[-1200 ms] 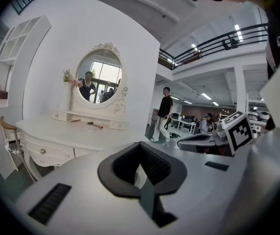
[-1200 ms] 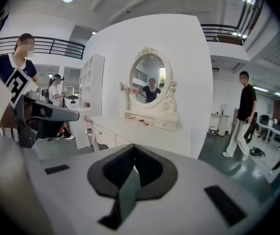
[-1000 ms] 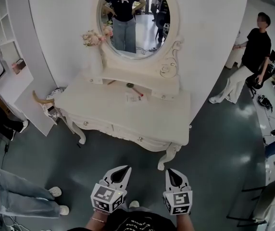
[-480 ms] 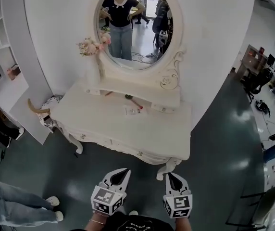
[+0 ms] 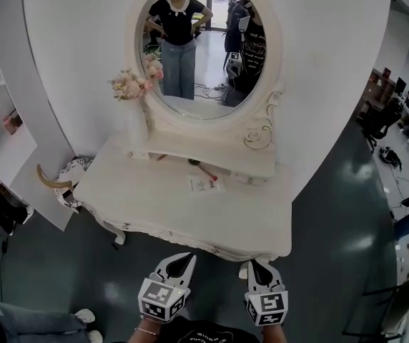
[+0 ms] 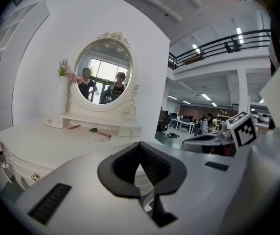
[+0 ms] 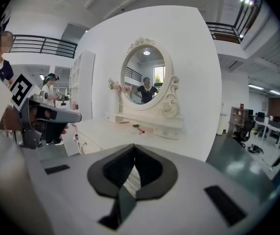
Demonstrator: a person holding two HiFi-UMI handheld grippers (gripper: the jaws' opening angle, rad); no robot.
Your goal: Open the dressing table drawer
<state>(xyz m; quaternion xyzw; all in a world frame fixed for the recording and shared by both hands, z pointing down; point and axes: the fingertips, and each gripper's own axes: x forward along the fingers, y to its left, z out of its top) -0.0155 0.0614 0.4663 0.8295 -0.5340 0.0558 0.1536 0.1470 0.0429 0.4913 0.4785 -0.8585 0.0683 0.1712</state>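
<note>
Dressing table drawer [image 5: 169,234] sits closed in the carved front apron of the white bench [image 5: 140,206], just under the front edge of the top, on the side that faces the person. From the head view it shows only as a narrow strip. In the left gripper view a small round knob [image 6: 34,177] can be seen on it, low at the left. The drawer is white like the rest of the bench and flush with the apron, with no gap showing, so I judge that the opening is not yet begun. The step in hand looks like the approach: the left gripper [image 5: 183,261] and the right gripper [image 5: 256,265] are both held low in front of the bench, near its edge but apart from it, touching nothing. Both have their jaws together, with nothing between them. The next move, I think, calls for one gripper to spread its jaws, go down to the level of the knob and close around it, then pull straight toward the person. The knob is small and round, so the grip may slip if it is not centred. On the top lie a paper card [image 5: 204,184] and a small tool with a red handle [image 5: 203,168], well apart from the front edge, so they should not disturb the pull. How many drawers the apron holds I cannot tell from these views.
</note>
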